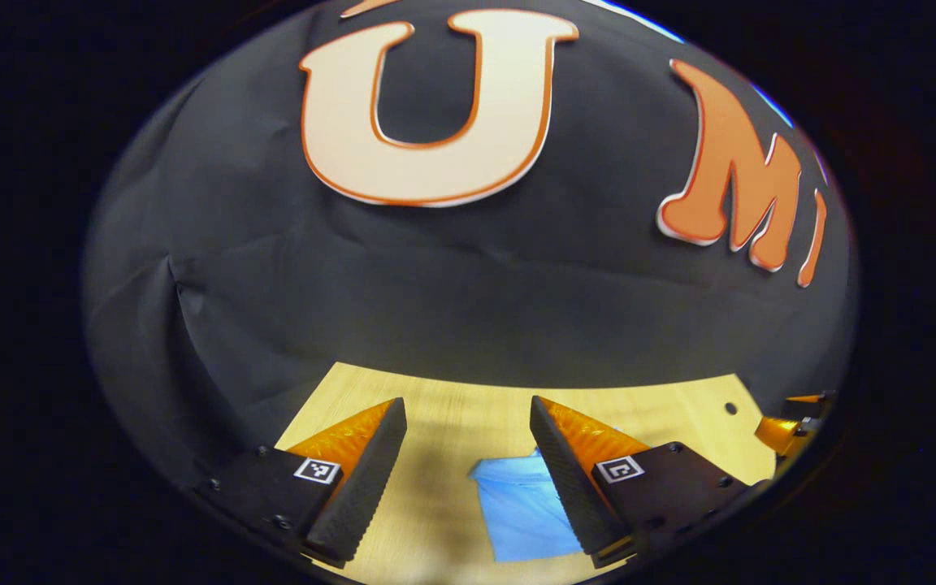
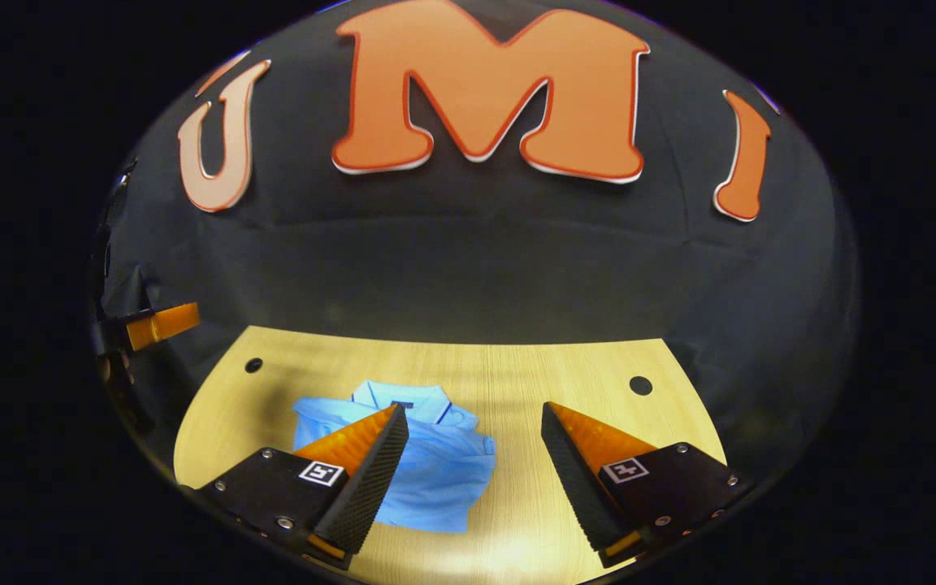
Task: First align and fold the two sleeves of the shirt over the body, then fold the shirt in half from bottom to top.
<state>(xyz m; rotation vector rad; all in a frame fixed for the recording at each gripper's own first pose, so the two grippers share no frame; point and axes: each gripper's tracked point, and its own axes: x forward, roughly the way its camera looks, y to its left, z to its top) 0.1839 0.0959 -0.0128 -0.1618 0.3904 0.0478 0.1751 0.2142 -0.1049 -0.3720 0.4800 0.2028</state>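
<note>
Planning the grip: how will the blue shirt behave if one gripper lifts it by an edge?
The blue shirt looks like thin, creased cloth lying flat on the wooden table, so it would probably droop and unfold. It is likely light, and might slide on the smooth wood if pushed.

Our left tongs (image 1: pixel 468 406) end in two wedge-shaped fingers, each tapering to a point, with a ribbed inner pad and a finely dimpled outer flank. Each finger sits on a flat, dark mounting block fastened with small round screws, and each block carries a small square black-and-white marker near the finger's base. Our right tongs (image 2: pixel 474 410) share the same build: two tapered wedges with ribbed inner faces, dark blocks dotted with screws, and one square marker on each block.
</note>
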